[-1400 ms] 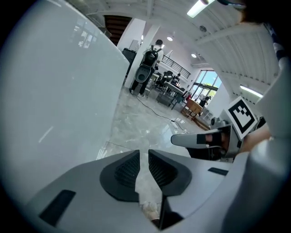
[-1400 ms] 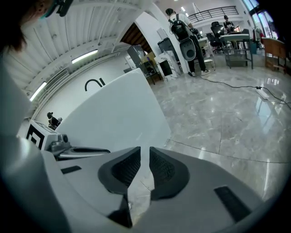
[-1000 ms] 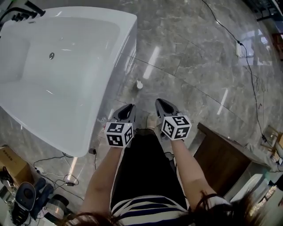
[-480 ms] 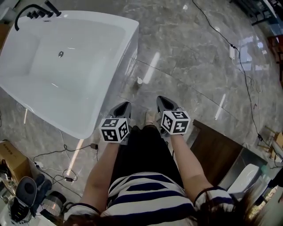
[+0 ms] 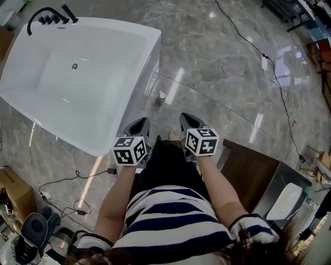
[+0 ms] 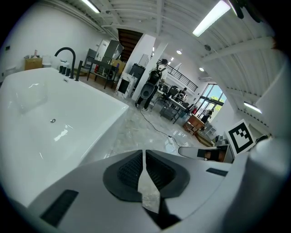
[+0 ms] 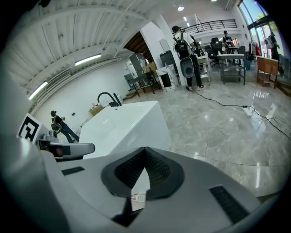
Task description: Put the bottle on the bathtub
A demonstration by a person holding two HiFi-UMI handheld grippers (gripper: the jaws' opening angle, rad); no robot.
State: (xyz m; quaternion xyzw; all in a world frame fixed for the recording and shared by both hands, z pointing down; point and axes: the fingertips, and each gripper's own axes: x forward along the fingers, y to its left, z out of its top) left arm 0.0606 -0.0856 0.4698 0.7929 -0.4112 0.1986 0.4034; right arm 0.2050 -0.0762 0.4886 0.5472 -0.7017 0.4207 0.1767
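A small white bottle [image 5: 162,97] stands on the marble floor beside the outer wall of the white bathtub [image 5: 142,83]. Both grippers are held side by side at waist height, short of the bottle and apart from it. My left gripper [image 5: 138,124] is shut with nothing in it, its pads meeting at the tip [image 6: 143,152]. Likewise shut and empty is my right gripper [image 5: 187,120], with the tub [image 7: 132,123] ahead and to the left of its jaws [image 7: 145,149]. A white thing with a small label [image 7: 138,196] shows through the slit below the right jaws; I cannot tell what it is.
A black faucet [image 5: 49,15] sits at the tub's far corner. A black cable [image 5: 243,36] runs to a power strip [image 5: 264,63] on the floor at the right. A brown cabinet [image 5: 248,176] stands close on the right, a cardboard box [image 5: 13,189] and cables at the left.
The head view has shifted, so the tub and bottle sit a little farther from the grippers. Both grippers stay shut and empty, and the bottle has not moved.
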